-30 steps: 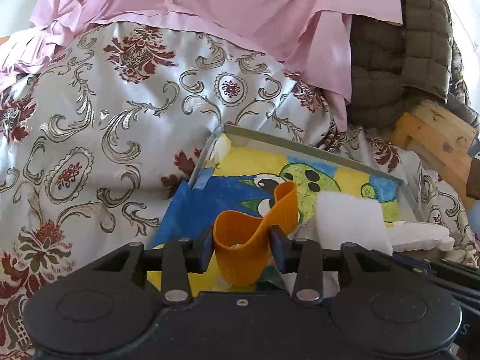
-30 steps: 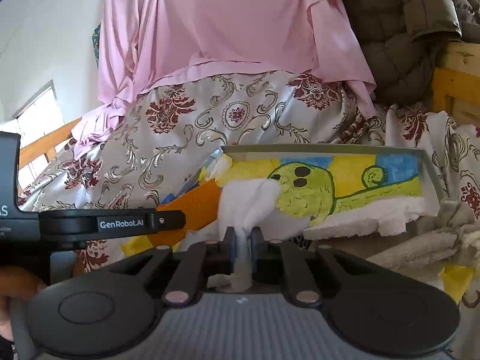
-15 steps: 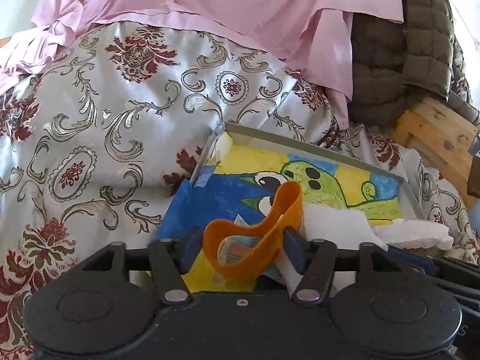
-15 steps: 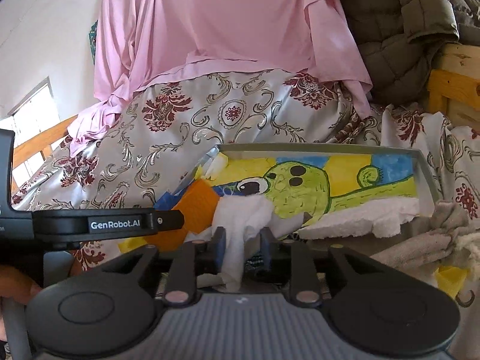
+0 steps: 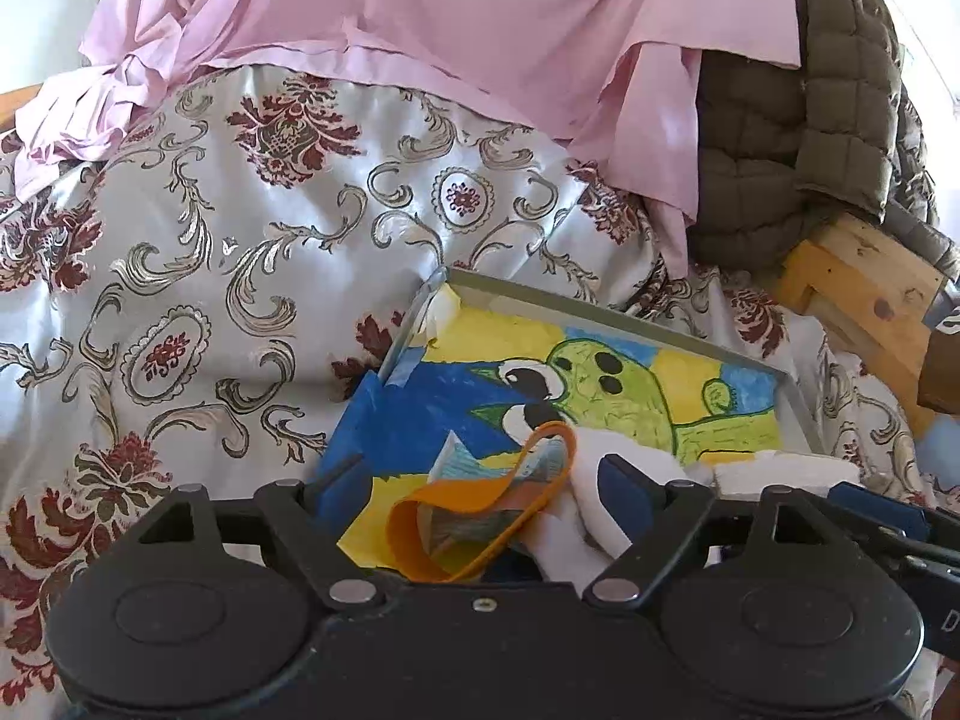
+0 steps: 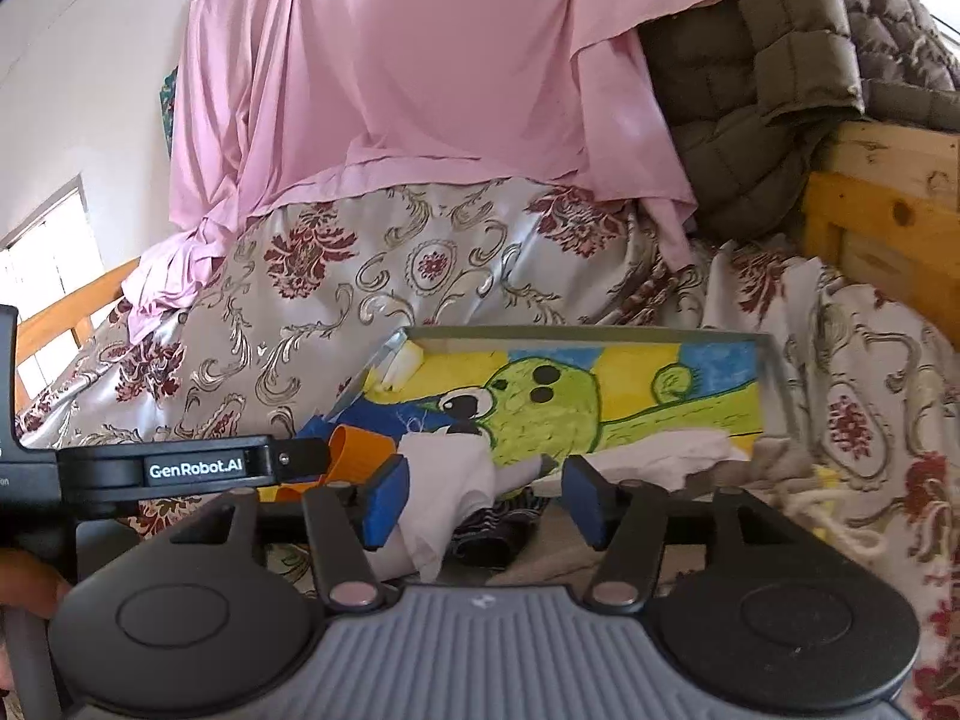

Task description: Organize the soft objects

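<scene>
In the left wrist view the left gripper (image 5: 480, 480) stands with its jaws spread wide, having just been opening; the orange band (image 5: 480, 510) lies loose between them, curled over a bit of folded paper or cloth, and neither pad presses on it. It rests at the near edge of the tray (image 5: 792, 414), whose floor carries a bright drawing of a green creature on yellow and blue. A white cloth (image 5: 606, 462) sits just beside the band on its right, touching the inner side of the right-hand finger. Behind the tray spreads a floral bedspread (image 5: 240, 240), with a pink sheet (image 5: 450, 30) draped above it and an olive quilted jacket (image 5: 780, 138) over a wooden frame. In the right wrist view the right gripper (image 6: 486, 504) has its jaws apart too (they have just been opening), and the white cloth (image 6: 456, 492) lies slack between the blue pads, against the left one but not pinched. The orange band (image 6: 360, 450) shows beyond the left gripper's finger, at the near left end of the tray (image 6: 771, 396).
</scene>
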